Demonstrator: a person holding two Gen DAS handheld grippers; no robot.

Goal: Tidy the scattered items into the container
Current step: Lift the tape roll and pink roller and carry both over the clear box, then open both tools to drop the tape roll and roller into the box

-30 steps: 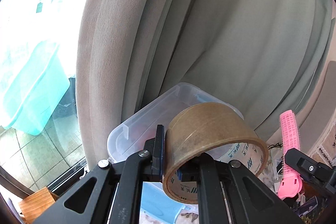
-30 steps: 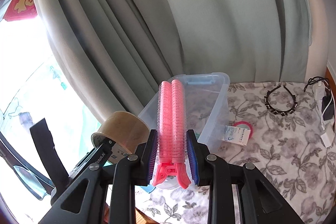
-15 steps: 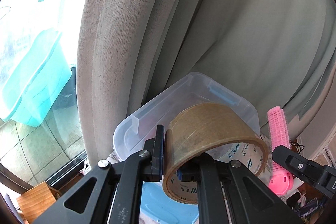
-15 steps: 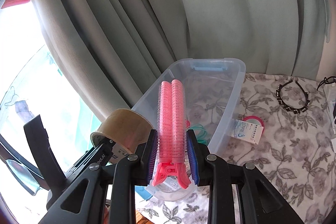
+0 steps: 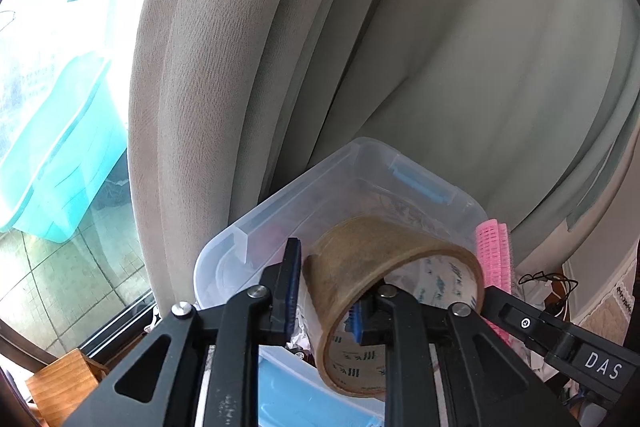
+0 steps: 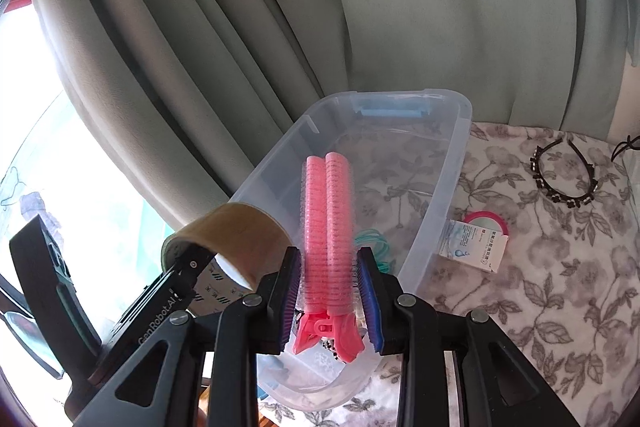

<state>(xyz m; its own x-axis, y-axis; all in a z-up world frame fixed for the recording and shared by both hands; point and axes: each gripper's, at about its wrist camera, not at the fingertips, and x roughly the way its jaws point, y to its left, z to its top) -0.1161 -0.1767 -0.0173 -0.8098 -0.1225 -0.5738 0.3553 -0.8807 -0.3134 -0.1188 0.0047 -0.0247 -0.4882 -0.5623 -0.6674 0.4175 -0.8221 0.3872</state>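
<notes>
My left gripper [image 5: 326, 291] is shut on the wall of a brown tape roll [image 5: 372, 251], one finger outside and one inside the ring, above the near end of the clear plastic bin [image 5: 320, 171]. The tape roll also shows in the right wrist view [image 6: 236, 231]. My right gripper [image 6: 329, 277] is shut on a pink hair-roller clip [image 6: 328, 211] and holds it over the bin [image 6: 452, 171]. The pink clip also shows at the right of the left wrist view [image 5: 494, 251]. A teal item [image 6: 374, 241] lies inside the bin.
Grey curtains [image 6: 280, 27] hang behind the bin. On the floral cloth [image 6: 560, 267] right of the bin lie a small white box [image 6: 474, 245], a pink ring [image 6: 486, 217] and a black beaded headband [image 6: 560, 171]. A window with a teal tub outside [image 5: 60, 155] is at the left.
Both grippers have moved forward and lower toward the bin with their loads still held. The bin looks larger and the pink clip now hangs over its inside.
</notes>
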